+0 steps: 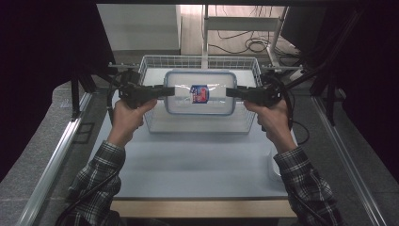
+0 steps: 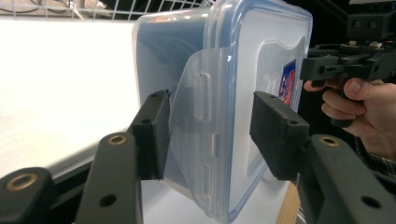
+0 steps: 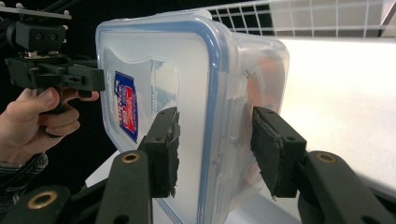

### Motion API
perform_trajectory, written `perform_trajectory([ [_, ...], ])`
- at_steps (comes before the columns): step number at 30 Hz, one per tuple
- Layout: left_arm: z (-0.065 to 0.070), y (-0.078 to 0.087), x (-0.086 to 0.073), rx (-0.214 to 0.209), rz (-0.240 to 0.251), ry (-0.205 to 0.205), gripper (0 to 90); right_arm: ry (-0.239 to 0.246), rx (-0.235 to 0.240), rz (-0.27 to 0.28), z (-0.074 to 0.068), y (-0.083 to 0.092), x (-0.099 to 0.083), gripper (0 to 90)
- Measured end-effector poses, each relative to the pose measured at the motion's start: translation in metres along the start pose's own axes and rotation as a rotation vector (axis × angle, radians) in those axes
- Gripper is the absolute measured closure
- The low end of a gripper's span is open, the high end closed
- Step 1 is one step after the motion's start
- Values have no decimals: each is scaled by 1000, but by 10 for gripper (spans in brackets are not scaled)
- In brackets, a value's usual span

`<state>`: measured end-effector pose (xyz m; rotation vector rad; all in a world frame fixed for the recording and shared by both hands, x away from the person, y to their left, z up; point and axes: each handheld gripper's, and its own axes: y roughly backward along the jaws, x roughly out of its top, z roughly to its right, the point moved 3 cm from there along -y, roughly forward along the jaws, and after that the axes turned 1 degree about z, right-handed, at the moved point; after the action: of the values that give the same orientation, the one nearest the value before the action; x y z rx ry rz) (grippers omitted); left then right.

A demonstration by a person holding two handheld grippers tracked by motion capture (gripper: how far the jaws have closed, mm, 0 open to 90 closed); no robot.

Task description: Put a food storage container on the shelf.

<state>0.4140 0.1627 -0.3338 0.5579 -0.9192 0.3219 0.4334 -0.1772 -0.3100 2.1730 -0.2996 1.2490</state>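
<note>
A: Box?
B: Above the wire basket on the bench, lid on (label up).
A: Grips?
B: Left hand-held gripper clamps its left end; right hand-held gripper clamps the right end.

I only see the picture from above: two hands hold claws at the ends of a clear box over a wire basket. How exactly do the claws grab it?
Observer: The left claw straddles a short end of the box, with one pad on the lid side and the other on the base side.
Operator: Is anything else between those pads?
Observer: Yes, that end's clear latch flap lies between them.
Operator: Is there something inside the box?
Observer: Seen along the right claw, an orange tint shows through the wall; I cannot tell what it is.
</note>
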Motion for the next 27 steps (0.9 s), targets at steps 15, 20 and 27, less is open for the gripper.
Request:
perform_trajectory([
  [15,-21,-9,33,24,5,24,490,-34,5,11,22,-21,29,525],
  [20,-32,-16,35,19,5,45,489,-55,-5,8,28,-27,32,522],
  [27,-37,-22,37,19,22,45,484,-65,-11,15,37,-31,36,515],
])
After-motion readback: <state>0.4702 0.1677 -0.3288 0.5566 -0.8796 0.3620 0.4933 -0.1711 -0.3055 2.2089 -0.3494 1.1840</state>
